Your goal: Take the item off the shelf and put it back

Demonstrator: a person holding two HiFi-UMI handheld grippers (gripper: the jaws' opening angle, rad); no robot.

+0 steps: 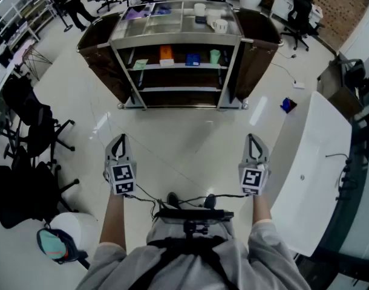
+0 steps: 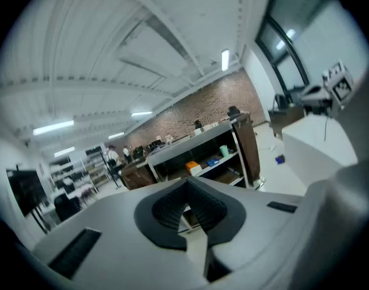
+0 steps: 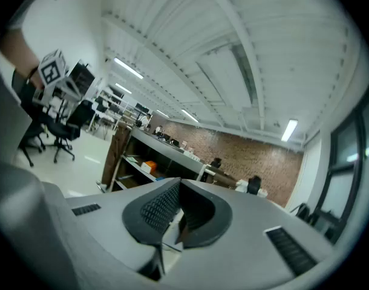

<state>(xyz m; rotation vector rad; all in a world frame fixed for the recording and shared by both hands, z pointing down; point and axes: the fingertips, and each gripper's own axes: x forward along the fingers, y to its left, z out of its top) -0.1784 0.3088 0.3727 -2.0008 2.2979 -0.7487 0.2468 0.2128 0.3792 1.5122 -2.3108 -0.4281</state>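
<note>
1. Left tongs [image 1: 118,139]: one; clenched, tips together, nothing held.
2. Right tongs [image 1: 251,138]: one; clenched likewise, empty. Both were held level with each other over bare floor [image 1: 184,138], pointing ahead and slightly down.
3. Shelf [image 1: 178,39]: one metal unit, straight ahead of both tongs and well apart from them, centred between the two. Its long axis ran across the view, left to right, square to the line the tongs pointed along.
4. Task's thing: not yet taken; it sat on the middle tier. Which item was meant could not be told. Candidates, counted left to right:
   - orange box [image 1: 166,54], one, left of centre, judged nearer the left tongs;
   - blue box [image 1: 193,59], one, about central;
   - green cup [image 1: 215,56], one, upright, right of centre, judged nearer the right tongs.
   The three stood in a row, apart from one another.
5. Green sheet [image 1: 140,63]: one, flat, at the tier's left end.
6. White cups [image 1: 219,25]: two, on the top tier, towards the right.
7. Judgement: the coming move called for a long forward approach before any grasp; neither hand had a clear advantage for the central box.
</note>
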